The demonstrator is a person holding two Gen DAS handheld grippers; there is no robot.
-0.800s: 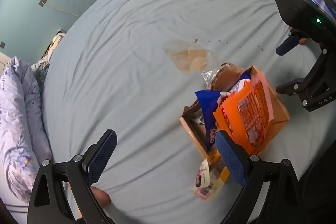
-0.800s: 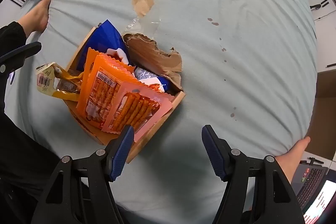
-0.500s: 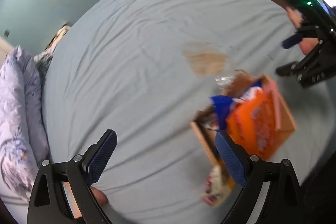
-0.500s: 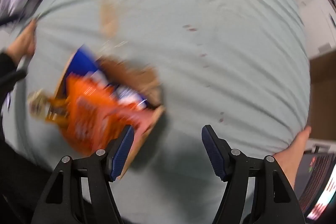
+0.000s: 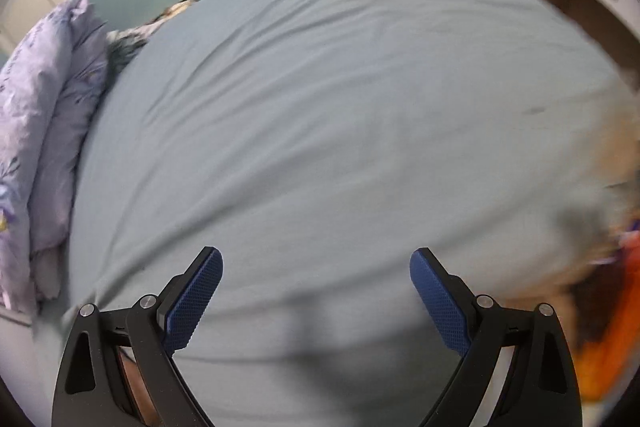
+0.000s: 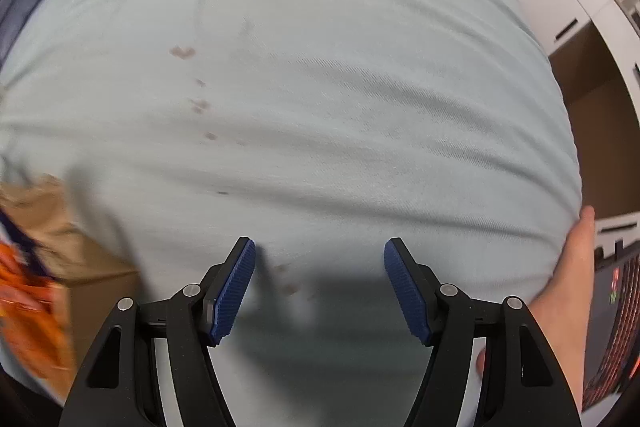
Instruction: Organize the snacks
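Left wrist: snacks (image 5: 612, 315) slid rightward; both hand-held grippers (image 5: 316, 291) (image 6: 320, 283) gape, empty.

The orange snack packets (image 6: 28, 311) stand bunched in the brown cardboard box (image 6: 80, 267) on the bed sheet (image 6: 320, 107), with what looks like a blue packet among them, all badly blurred.

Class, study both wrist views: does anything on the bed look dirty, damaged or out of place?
Yes. A trail of small brownish stains runs across the pale bedsheet, like drips. At the frame edge, orange snack packets and a brown box are too blurred to judge.
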